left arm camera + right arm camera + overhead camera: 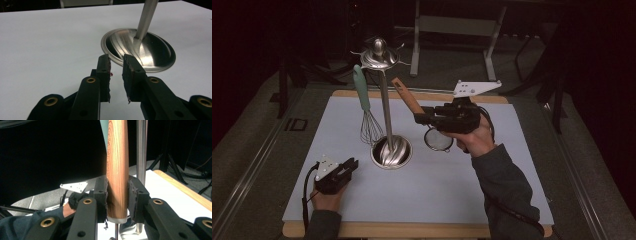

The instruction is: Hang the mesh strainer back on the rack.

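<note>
Beside the stand (387, 120), right gripper (421, 118) grips strainer (438, 138).

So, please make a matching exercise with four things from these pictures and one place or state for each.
Things:
1. green-handled wire whisk
2. wooden-handled mesh strainer
3. left hand-held gripper
4. round shiny steel stand base

Places or states:
A. rests on the pale mat, nothing between its jaws
B. hangs from the stand's top
C. stands on the mat, carries the upright pole
D. lifted by its handle in the right hand-held gripper

Pairs: 1-B, 2-D, 3-A, 4-C
</note>
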Demonstrator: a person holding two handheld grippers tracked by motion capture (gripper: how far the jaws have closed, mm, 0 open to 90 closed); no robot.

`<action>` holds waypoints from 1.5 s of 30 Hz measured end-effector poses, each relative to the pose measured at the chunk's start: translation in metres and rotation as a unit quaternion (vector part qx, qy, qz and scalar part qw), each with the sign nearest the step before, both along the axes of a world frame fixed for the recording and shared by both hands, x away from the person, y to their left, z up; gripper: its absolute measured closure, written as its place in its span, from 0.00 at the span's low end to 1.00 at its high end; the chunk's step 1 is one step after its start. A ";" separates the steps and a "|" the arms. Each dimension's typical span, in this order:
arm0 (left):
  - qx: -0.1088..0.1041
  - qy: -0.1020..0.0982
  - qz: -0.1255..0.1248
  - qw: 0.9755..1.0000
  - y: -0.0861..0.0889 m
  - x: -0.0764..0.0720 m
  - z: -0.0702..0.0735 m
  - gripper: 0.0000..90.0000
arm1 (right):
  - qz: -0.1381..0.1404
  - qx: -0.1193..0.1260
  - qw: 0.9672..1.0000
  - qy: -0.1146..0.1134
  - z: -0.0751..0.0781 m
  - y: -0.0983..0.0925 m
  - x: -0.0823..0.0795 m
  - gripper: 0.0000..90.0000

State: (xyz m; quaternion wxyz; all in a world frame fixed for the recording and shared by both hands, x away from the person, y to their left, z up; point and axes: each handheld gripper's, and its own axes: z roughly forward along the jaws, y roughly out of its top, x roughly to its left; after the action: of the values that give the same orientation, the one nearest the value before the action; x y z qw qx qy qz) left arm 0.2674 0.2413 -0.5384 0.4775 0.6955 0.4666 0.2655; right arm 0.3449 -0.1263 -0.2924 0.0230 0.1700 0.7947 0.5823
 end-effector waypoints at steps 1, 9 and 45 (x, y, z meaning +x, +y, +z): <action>0.000 0.000 0.000 1.000 0.000 0.000 0.000 0.84 | 0.000 0.002 1.000 -0.002 0.002 0.000 0.000 0.79; 0.000 0.001 0.000 1.000 0.000 0.000 0.000 0.84 | 0.011 0.019 1.000 -0.017 0.019 0.003 -0.004 0.79; -0.001 0.000 -0.001 1.000 0.000 0.000 0.000 0.84 | 0.033 0.003 0.999 -0.009 0.016 0.027 0.004 0.79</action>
State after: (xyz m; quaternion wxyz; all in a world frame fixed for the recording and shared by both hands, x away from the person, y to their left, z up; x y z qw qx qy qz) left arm 0.2673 0.2416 -0.5384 0.4785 0.6955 0.4662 0.2647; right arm 0.3490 -0.0989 -0.2766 0.0105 0.1388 0.7975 0.5870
